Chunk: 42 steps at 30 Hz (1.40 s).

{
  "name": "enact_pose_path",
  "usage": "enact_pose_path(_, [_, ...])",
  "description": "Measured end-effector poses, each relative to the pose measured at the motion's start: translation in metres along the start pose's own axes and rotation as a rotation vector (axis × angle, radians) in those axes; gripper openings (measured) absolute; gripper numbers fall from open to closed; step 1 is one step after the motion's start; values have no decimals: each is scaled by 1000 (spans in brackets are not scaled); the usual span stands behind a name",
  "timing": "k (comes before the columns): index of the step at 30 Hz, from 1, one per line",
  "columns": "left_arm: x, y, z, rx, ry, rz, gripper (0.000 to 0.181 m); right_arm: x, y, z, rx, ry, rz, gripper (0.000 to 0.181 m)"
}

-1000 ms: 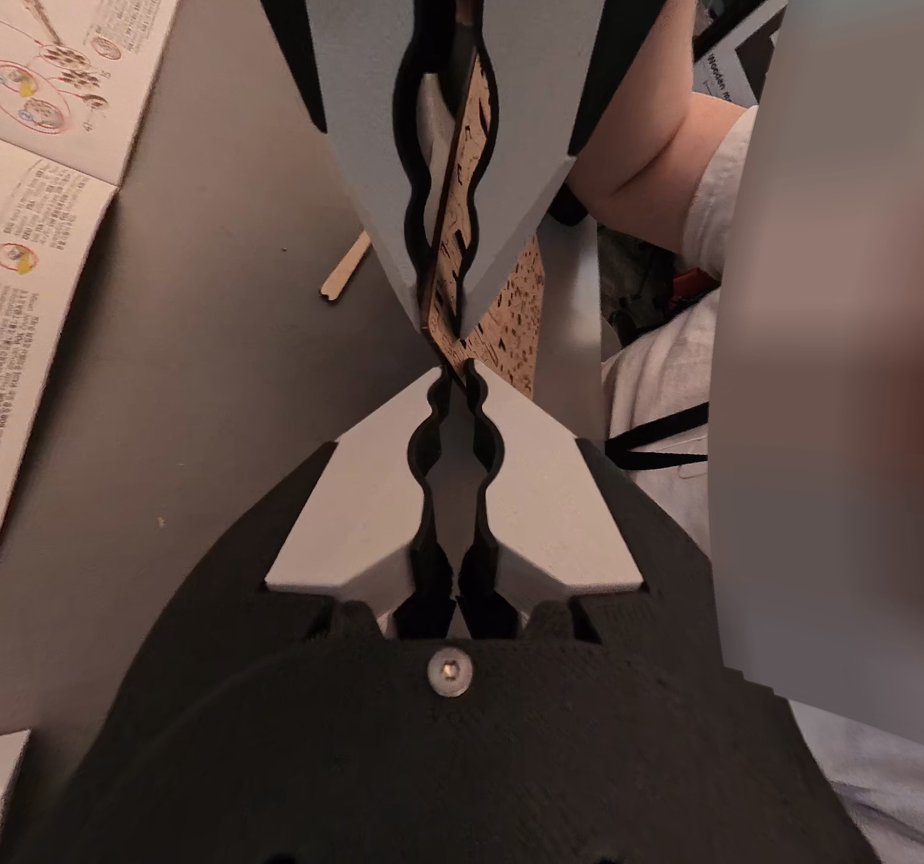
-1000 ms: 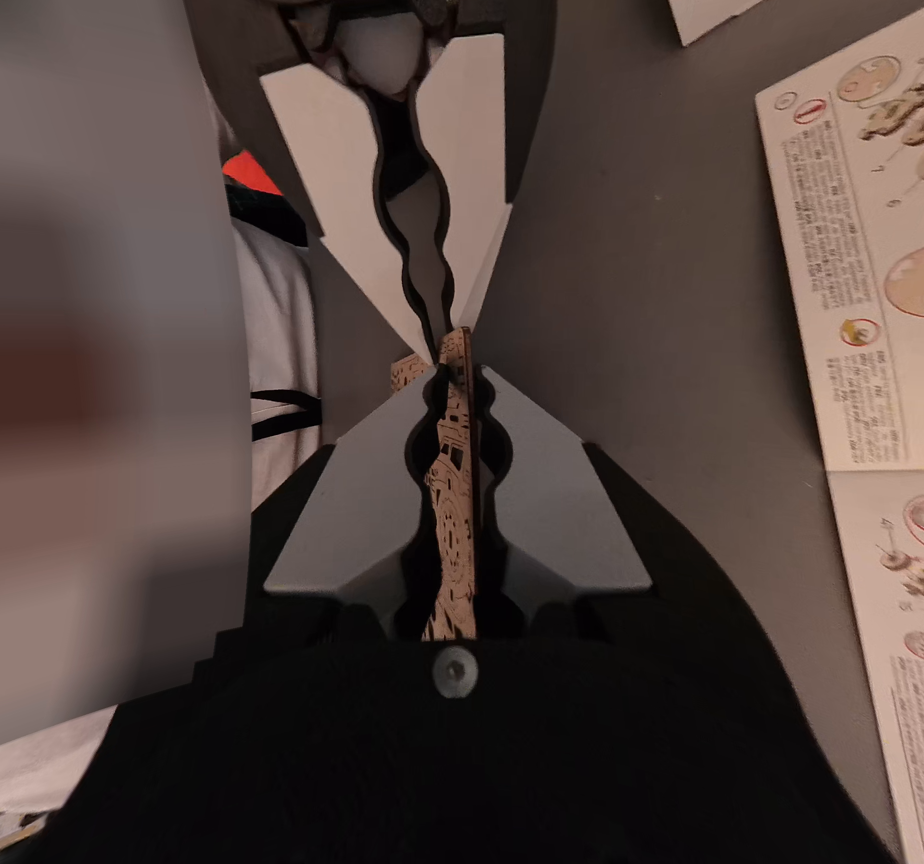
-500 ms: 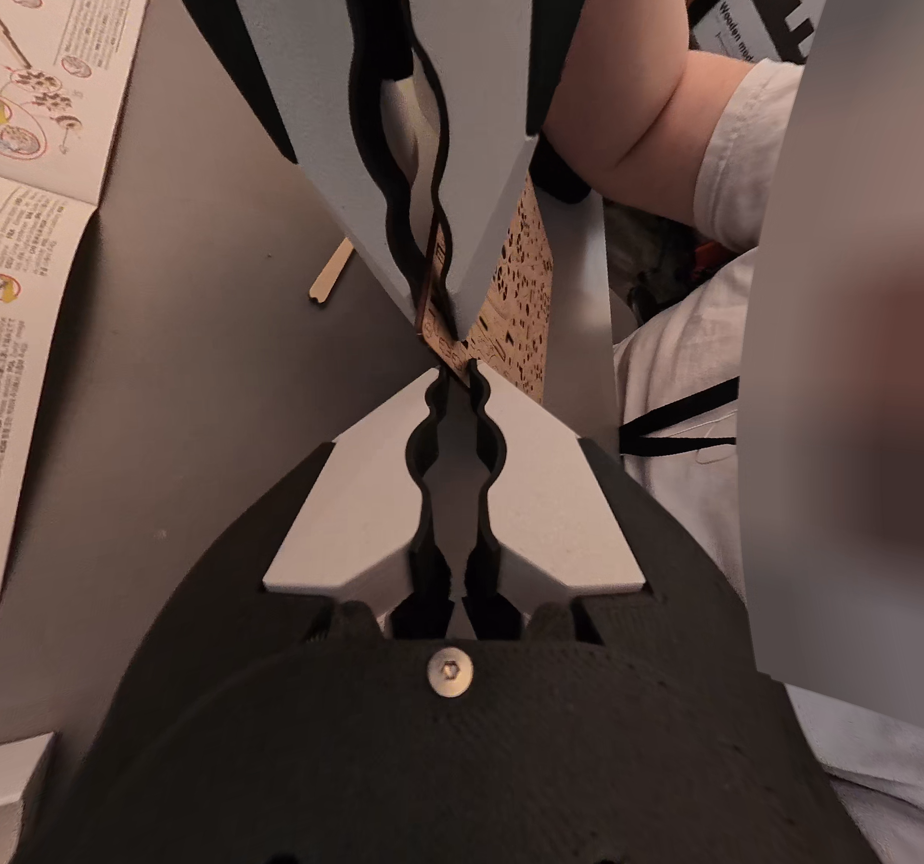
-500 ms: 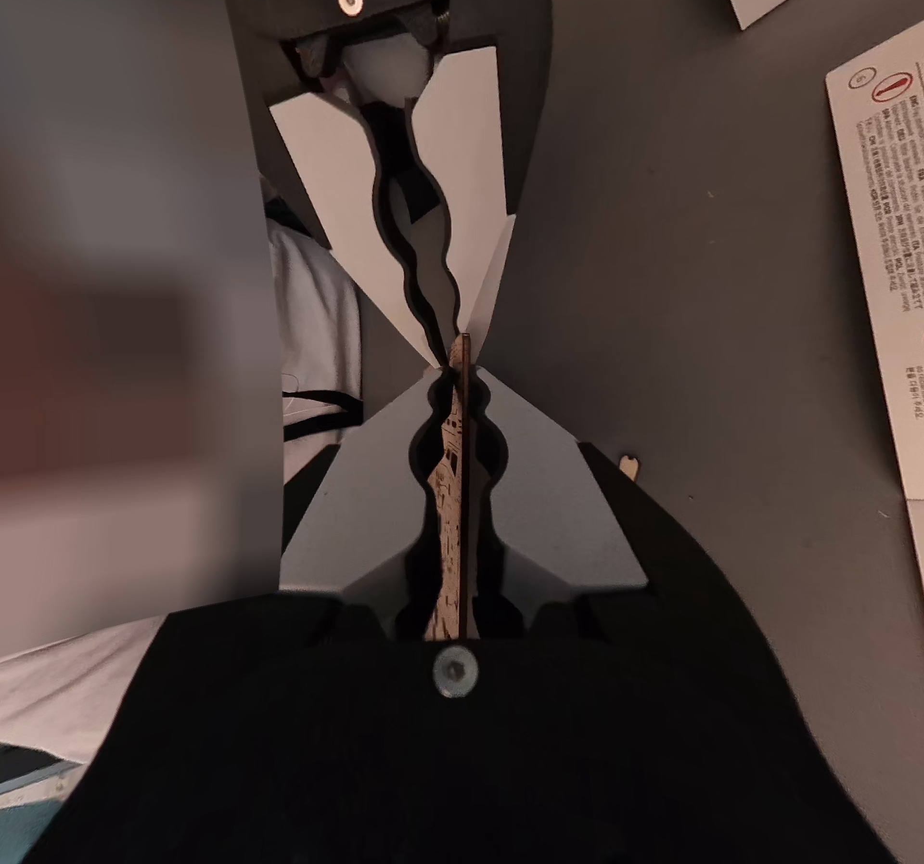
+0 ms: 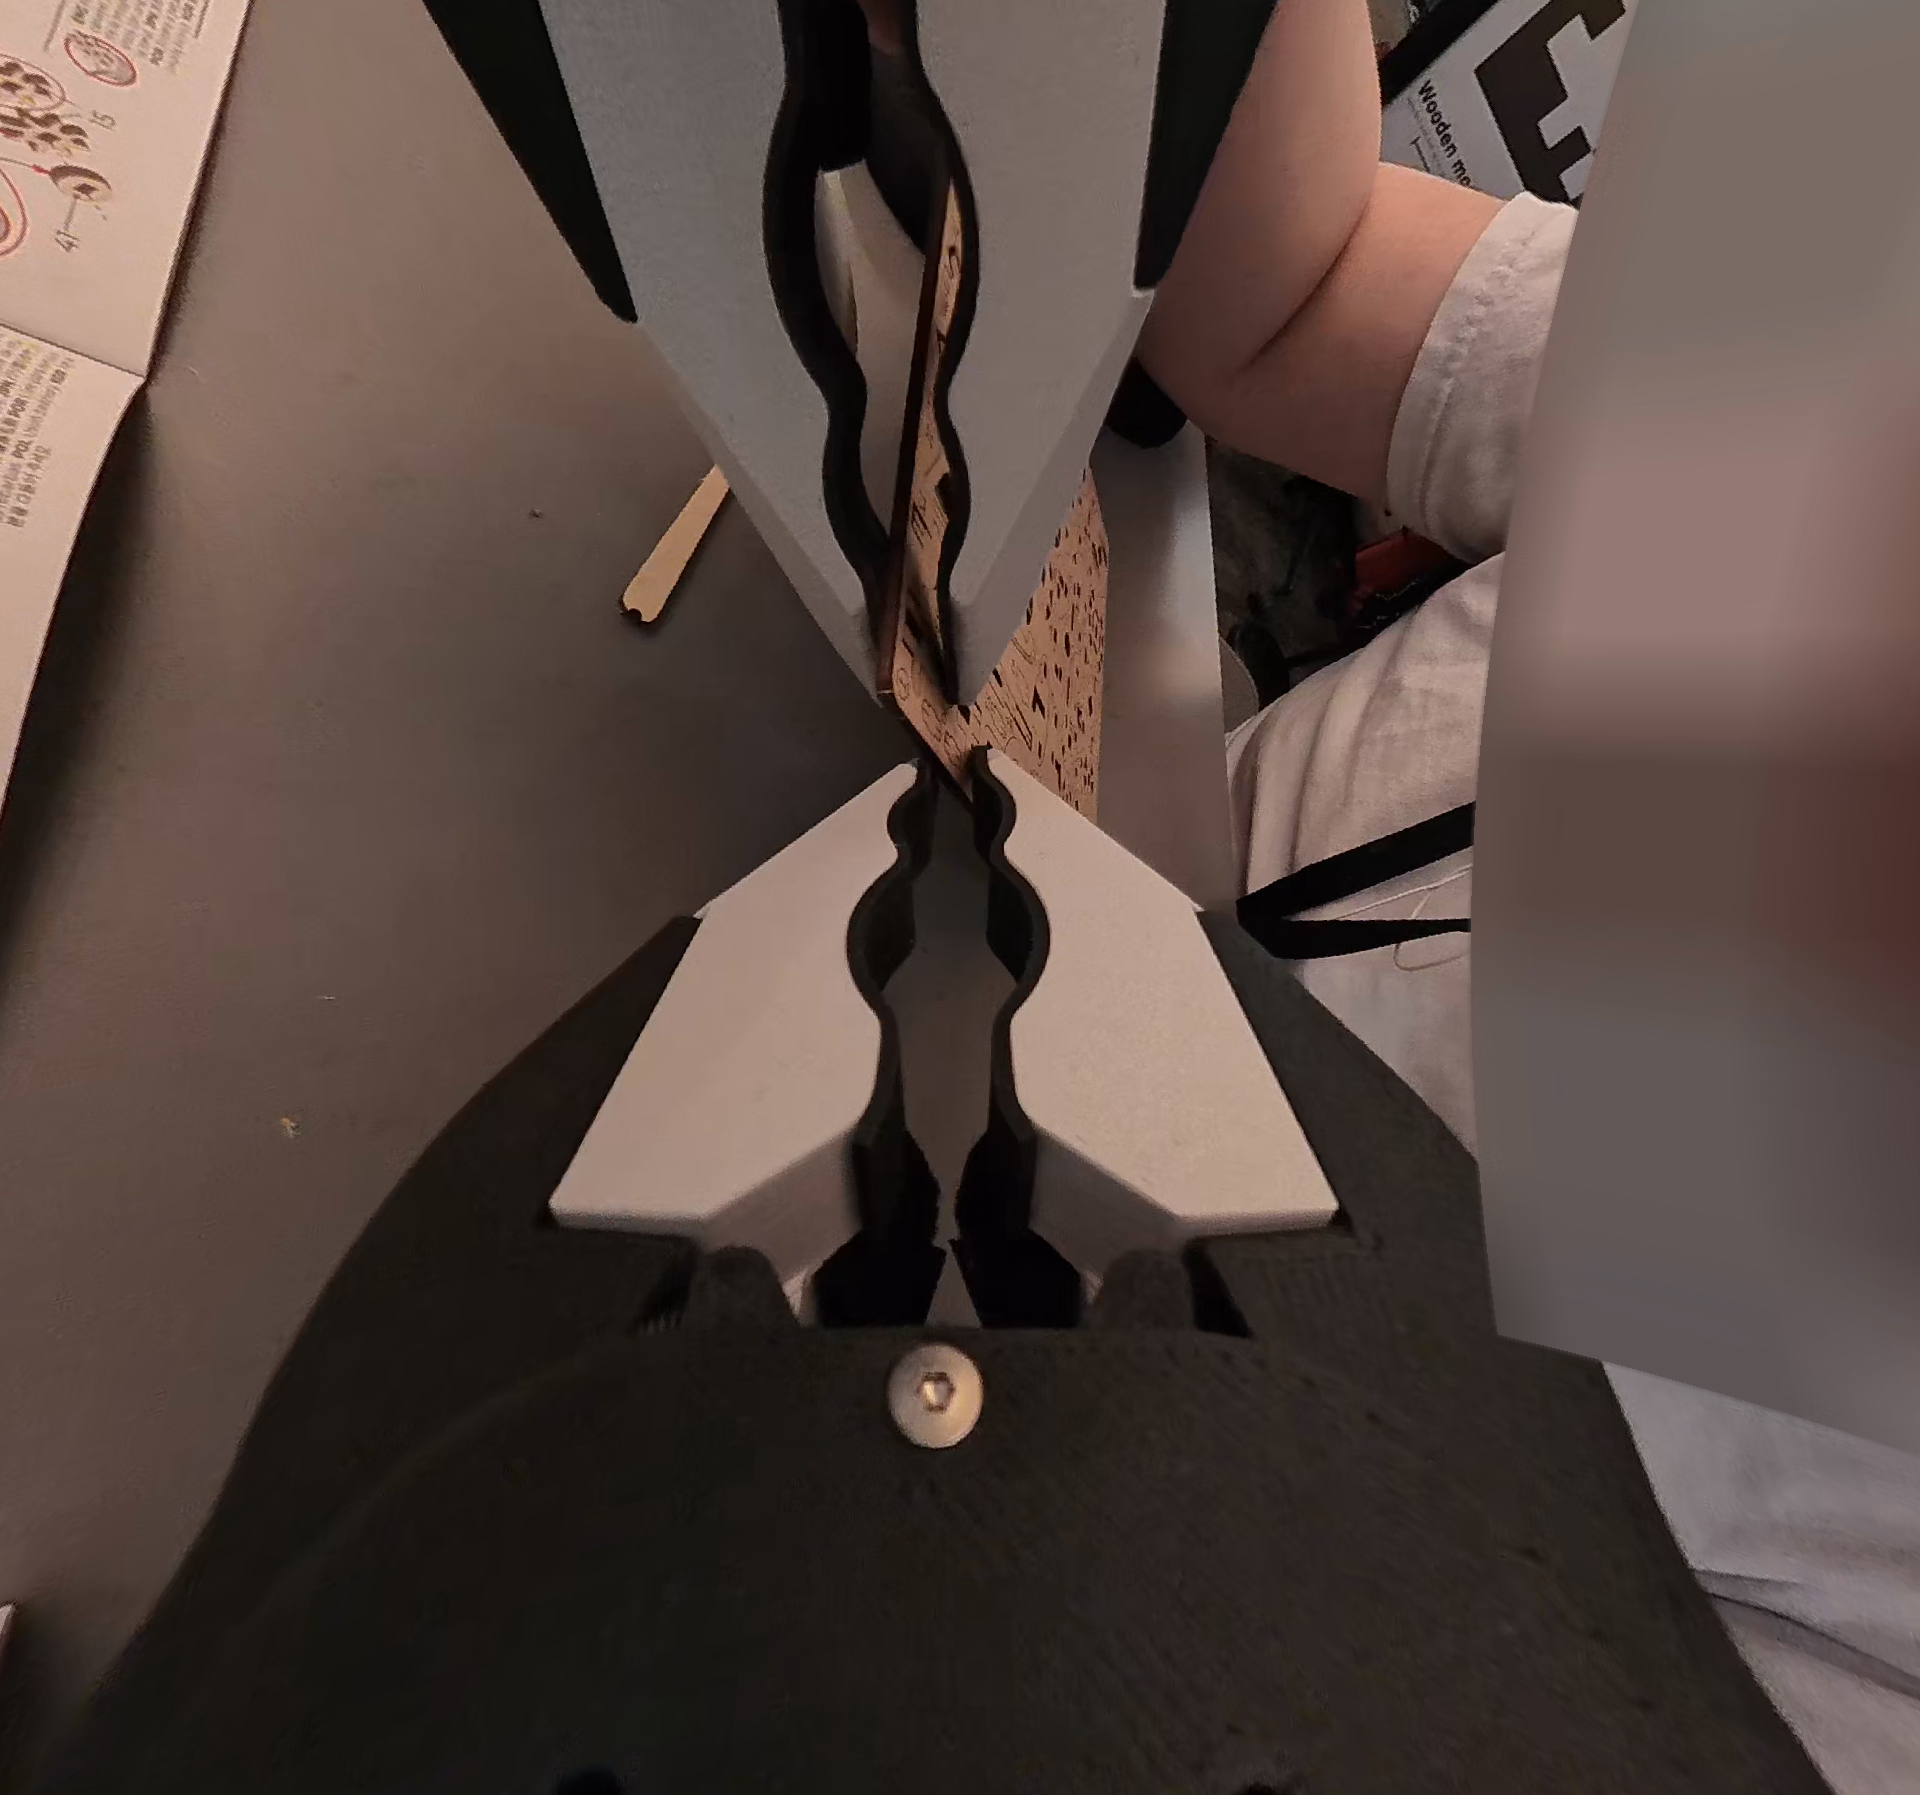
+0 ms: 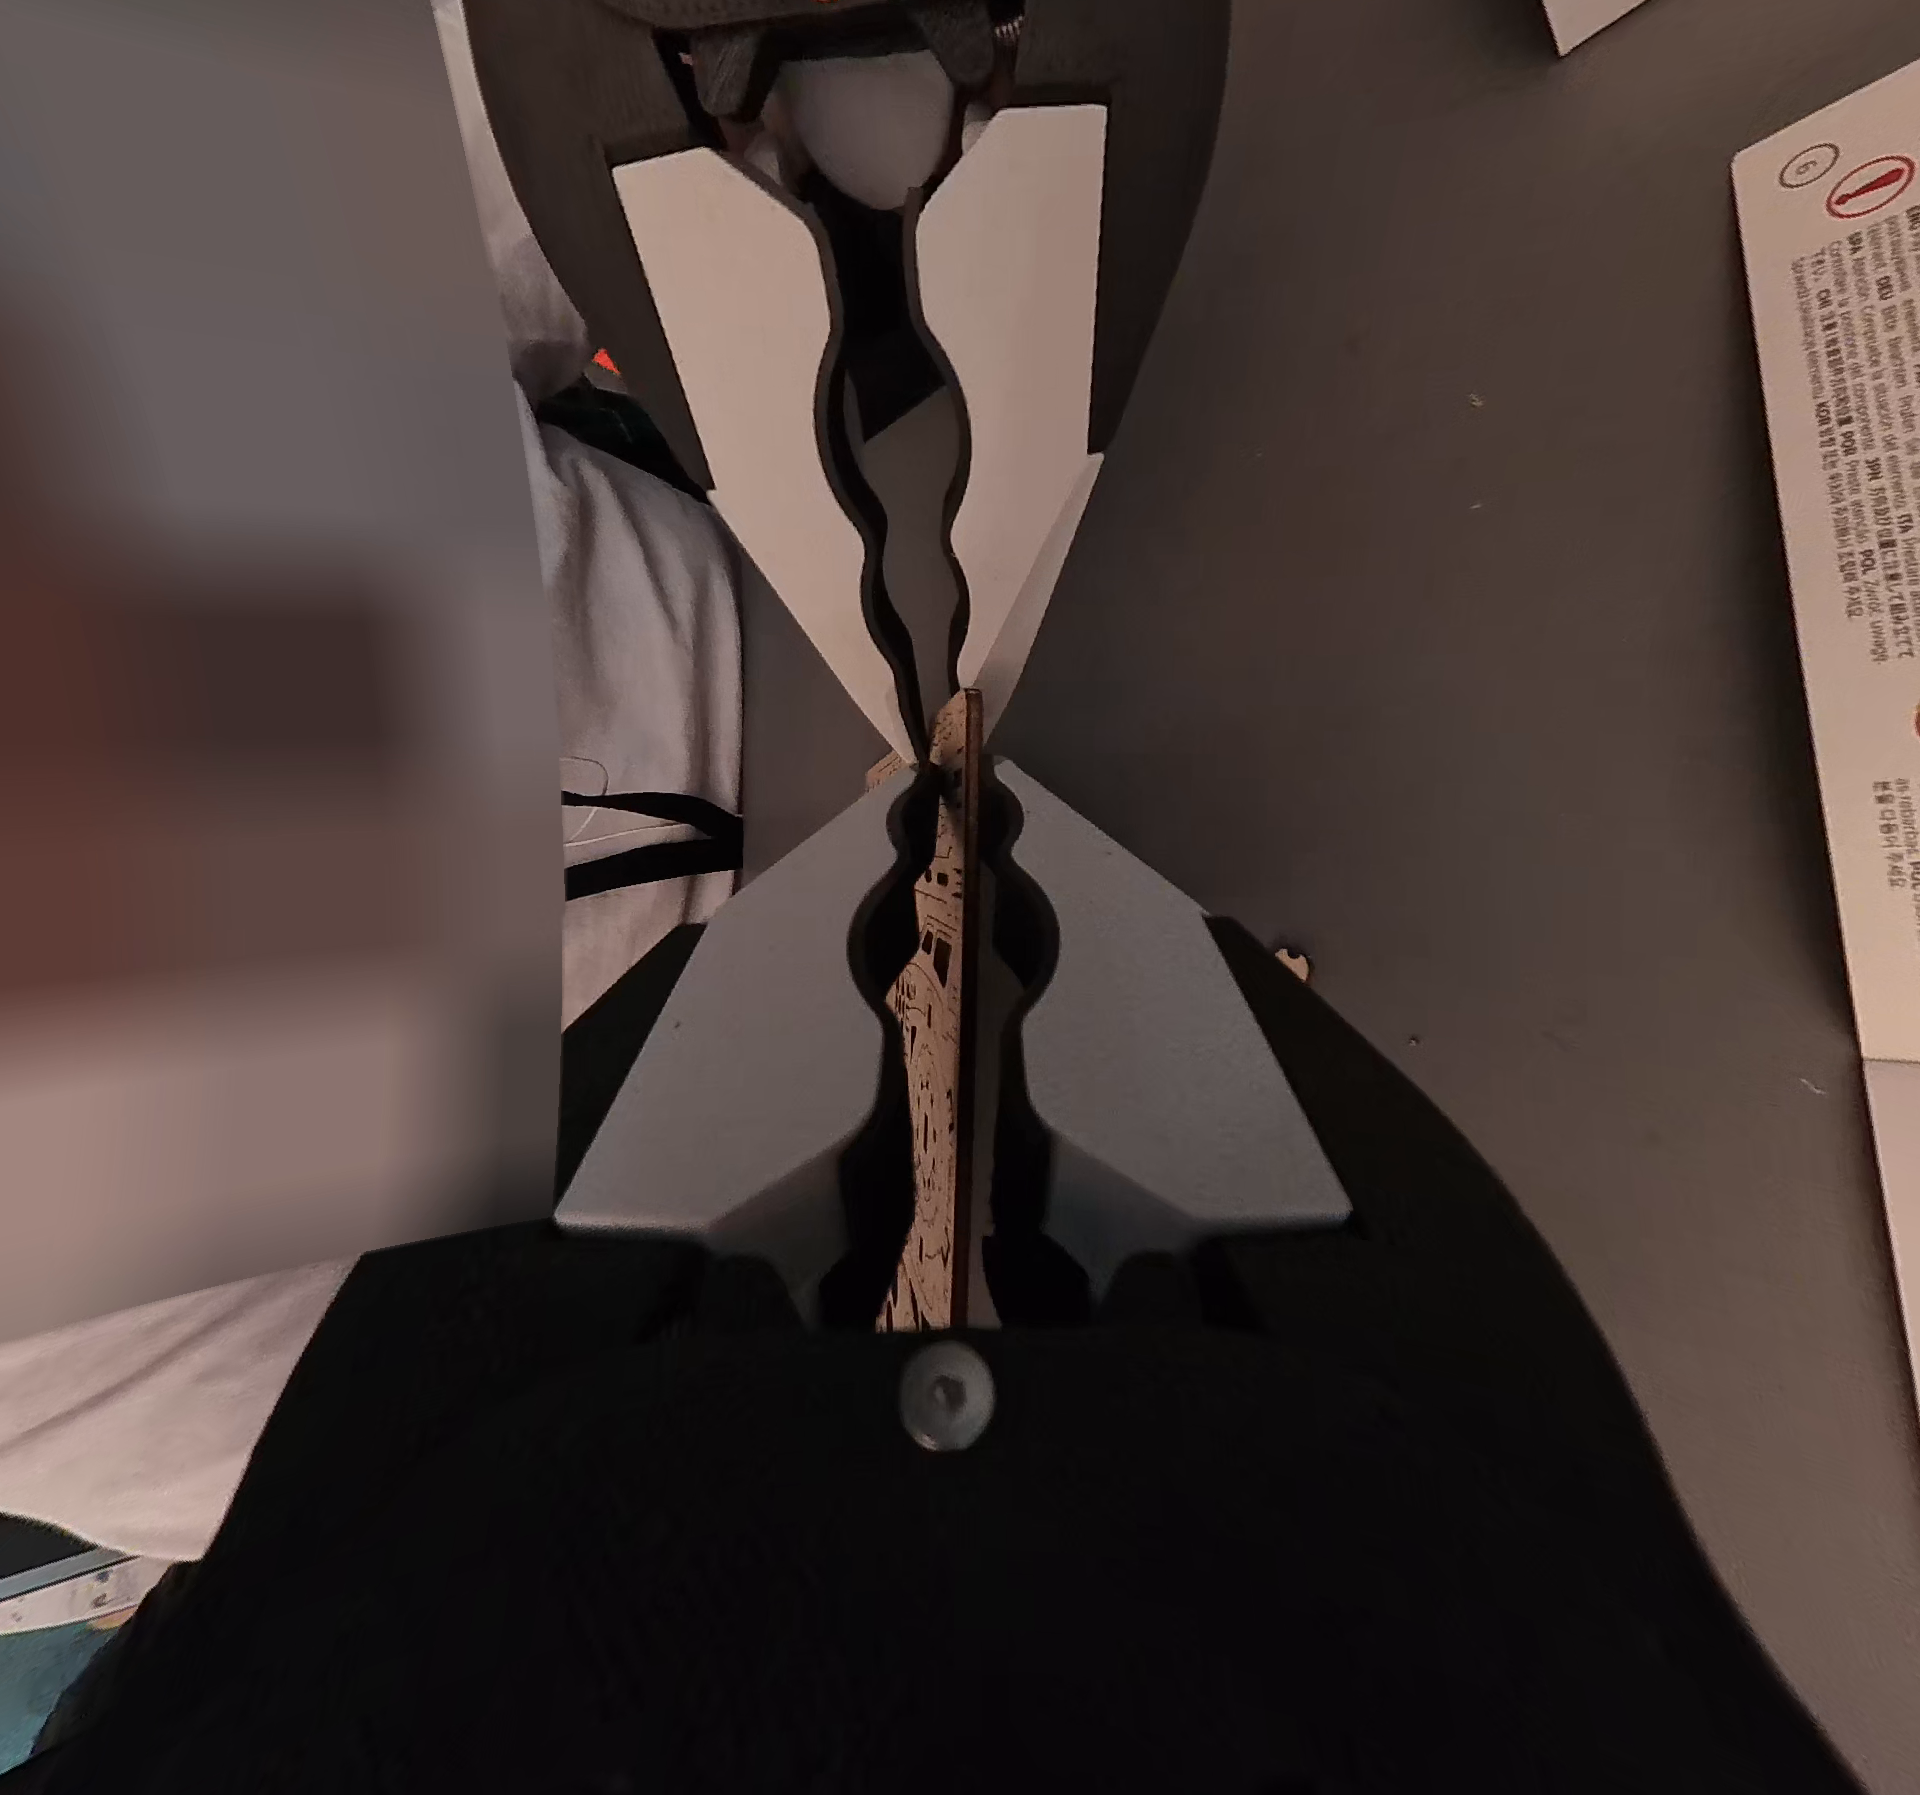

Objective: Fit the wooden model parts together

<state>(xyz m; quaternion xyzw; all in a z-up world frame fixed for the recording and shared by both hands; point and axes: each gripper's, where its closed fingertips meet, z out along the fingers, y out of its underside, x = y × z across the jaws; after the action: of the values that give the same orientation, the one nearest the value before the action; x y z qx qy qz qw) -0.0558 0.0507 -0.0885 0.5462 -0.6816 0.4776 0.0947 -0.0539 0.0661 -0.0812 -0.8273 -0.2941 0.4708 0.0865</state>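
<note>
My right gripper (image 6: 956, 781) is shut on a thin engraved wooden sheet (image 6: 940, 1018), held edge-on between its pads, with the end sticking out past the tips. In the left wrist view it comes down from the top (image 5: 920, 696) with the sheet (image 5: 920, 519) in it. My left gripper (image 5: 948, 771) meets it tip to tip, its jaws pinched on the corner of a second engraved wooden panel (image 5: 1060, 644). That panel runs up and right behind the right finger. In the right wrist view the left gripper (image 6: 925, 748) points down from above.
All this is above a grey table (image 5: 364, 810). An open instruction booklet (image 5: 62, 135) lies at the left, and shows in the right wrist view (image 6: 1829, 498). A loose wooden stick (image 5: 675, 550) lies on the table. A person's arm (image 5: 1299, 291) and white shirt are close on the right. Only a small space, under 4 cm, lies between the two pairs of fingers.
The right gripper tilted left and then swung back more upright and centred, still tip to tip with the left. Both keep their hold on the wooden pieces.
</note>
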Motion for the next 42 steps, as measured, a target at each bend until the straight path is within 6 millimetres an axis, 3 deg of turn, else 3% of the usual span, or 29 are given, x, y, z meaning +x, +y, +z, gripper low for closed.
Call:
enact_pose_path(1, [0,0,0,-2,-4,3,5,0,0,0,-2,0,-3,6])
enact_pose_path(8, [0,-2,0,18,21,-20,5,0,-1,-1,-5,14,-35,5])
enact_pose_path(16, [1,-18,-6,141,96,-52,2,-4,-13,-9,70,-3,-68,3])
enact_pose_path(37, [3,-10,-2,84,89,-58,1,-4,-6,-4,30,-22,-39,4])
enact_pose_path(42, [0,-9,-1,90,78,-102,1,1,-5,-4,4,43,-79,5])
